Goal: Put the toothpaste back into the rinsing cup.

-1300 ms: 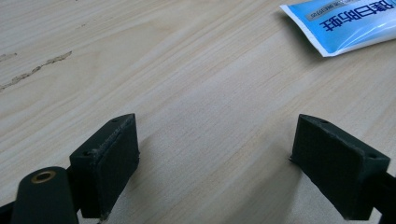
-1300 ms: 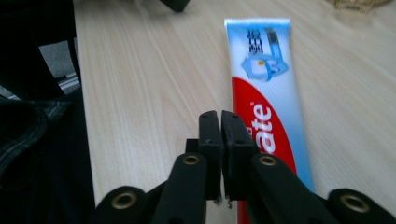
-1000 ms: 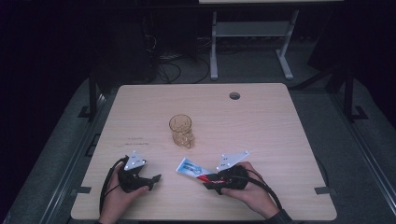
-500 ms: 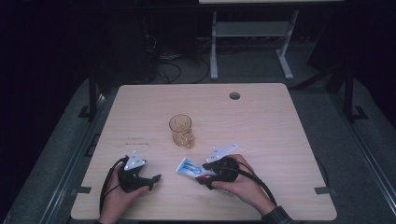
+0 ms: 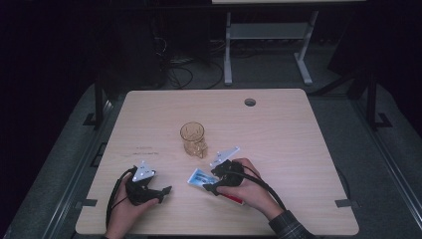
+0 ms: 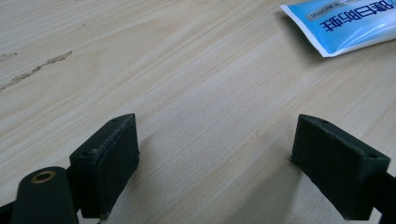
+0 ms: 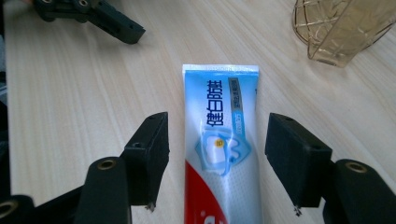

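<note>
A blue, white and red toothpaste tube [image 5: 198,177] [image 7: 223,130] lies flat on the wooden table [image 5: 278,139]. My right gripper [image 5: 210,180] [image 7: 217,154] straddles the tube. Its jaws have just been opening and stand open on either side of the tube, with neither pad touching it. An amber glass mug [image 5: 193,139] [image 7: 343,28] stands upright just beyond the tube. My left gripper [image 5: 163,191] [image 6: 229,154] rests open near the front left edge, with nothing between its pads. The tube's crimped end [image 6: 345,25] lies ahead of it. The left gripper [image 7: 93,18] also appears in the right gripper view.
A round cable hole [image 5: 250,102] sits near the table's far edge. Beyond the table, a white desk frame [image 5: 229,45] and loose cables [image 5: 184,74] lie on the dark floor. Bare wood stretches across the right and far parts of the table.
My right hand has slid left toward the tube, and its jaws now stand wider, one on each side of it. The tube, the mug and the left gripper have stayed put.
</note>
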Motion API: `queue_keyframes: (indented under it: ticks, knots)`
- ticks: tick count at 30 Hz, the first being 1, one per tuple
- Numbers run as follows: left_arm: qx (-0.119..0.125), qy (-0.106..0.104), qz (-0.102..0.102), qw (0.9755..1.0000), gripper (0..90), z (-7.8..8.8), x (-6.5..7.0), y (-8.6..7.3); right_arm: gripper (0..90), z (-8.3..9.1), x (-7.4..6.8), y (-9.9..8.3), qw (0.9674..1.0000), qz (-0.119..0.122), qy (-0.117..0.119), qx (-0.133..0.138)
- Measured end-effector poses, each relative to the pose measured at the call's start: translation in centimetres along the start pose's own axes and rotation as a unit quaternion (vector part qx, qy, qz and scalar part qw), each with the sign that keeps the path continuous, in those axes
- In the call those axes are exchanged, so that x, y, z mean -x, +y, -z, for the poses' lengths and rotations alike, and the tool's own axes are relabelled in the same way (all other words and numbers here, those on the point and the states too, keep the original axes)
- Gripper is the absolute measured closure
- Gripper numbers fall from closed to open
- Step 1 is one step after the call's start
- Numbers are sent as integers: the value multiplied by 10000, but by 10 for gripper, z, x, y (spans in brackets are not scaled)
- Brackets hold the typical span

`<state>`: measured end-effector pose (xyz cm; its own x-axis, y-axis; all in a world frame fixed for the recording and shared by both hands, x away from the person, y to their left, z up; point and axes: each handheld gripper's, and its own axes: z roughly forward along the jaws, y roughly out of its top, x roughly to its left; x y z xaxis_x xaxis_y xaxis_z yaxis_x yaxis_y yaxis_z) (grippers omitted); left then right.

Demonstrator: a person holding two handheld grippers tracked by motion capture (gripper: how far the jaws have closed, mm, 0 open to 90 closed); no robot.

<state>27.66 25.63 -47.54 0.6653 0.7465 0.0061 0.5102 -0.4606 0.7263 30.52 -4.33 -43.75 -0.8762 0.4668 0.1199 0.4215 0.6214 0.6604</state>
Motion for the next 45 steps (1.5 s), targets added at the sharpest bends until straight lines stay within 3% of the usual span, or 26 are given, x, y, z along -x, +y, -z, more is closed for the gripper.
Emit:
queue_keyframes:
  ticks: [18,25,31,32,37,45]
  knots:
    - [-11,2,-18,10000,136,0,0,0,377,-31,3,11,9979,166,-143,-608]
    - [-12,9,-13,10000,136,0,0,0,407,-36,1,17,9958,286,-122,-864]
    - [-11,9,-11,10000,136,0,0,0,410,-38,-1,19,9950,306,-199,-927]
    - [-12,10,-12,10000,136,0,0,0,404,-39,-3,20,9938,442,-297,-972]
    - [-12,9,-12,10000,136,0,0,0,418,-39,-4,20,9938,405,-307,-989]
    - [-12,9,-12,10000,136,0,0,0,512,-39,-4,25,9919,354,-372,-1164]
